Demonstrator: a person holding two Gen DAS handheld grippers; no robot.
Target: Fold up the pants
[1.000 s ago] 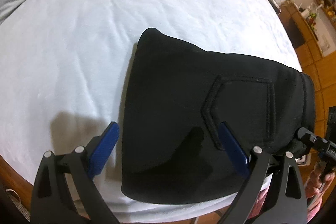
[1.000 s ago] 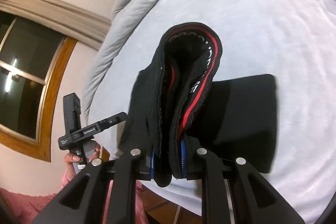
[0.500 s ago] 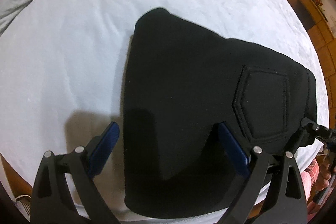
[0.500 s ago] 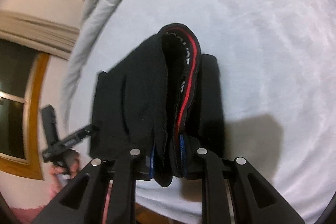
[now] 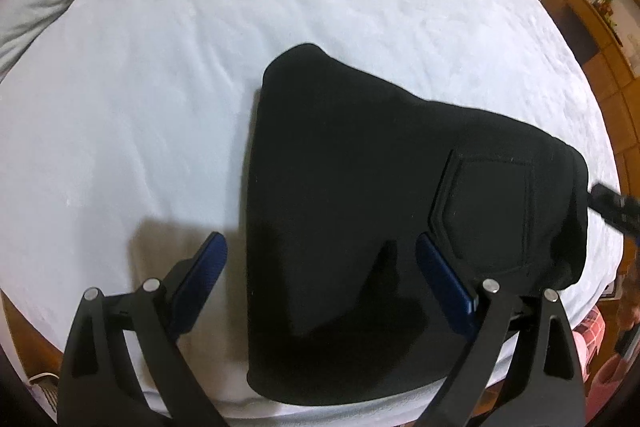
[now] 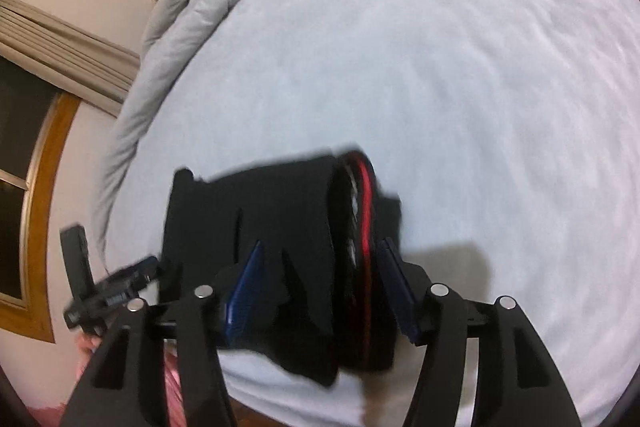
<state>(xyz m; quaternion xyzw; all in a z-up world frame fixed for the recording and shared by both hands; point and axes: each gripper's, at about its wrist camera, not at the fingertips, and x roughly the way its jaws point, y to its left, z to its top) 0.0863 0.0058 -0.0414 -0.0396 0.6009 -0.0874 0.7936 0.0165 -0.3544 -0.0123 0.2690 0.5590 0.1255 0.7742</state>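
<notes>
You had the pants (image 5: 380, 227) lying as a folded black bundle on the pale bed sheet (image 5: 160, 87), lower centre of the left wrist frame, running toward the right edge. A stitched back pocket (image 5: 488, 211) faced up at right, so the seat side was outermost.

Your left gripper (image 5: 320, 275) was spread wide, holding nothing. One blue pad sat over bare sheet at lower left, the other over the black cloth. Whether it touched the cloth, I cannot tell. Likely you held it there to steady or smooth the fold.

Your right gripper (image 6: 316, 275) was at the waistband end, lower centre of its frame. Its fingers stood apart on either side of the red-striped waistband (image 6: 366, 227). They did not look pressed onto it, though motion blur left contact uncertain. This read as a release, with the band set down on the stack.

A grey duvet (image 6: 192, 11) was bunched at upper left of the right frame, well apart from the pants.

Judgement: the fold was near complete.
</notes>
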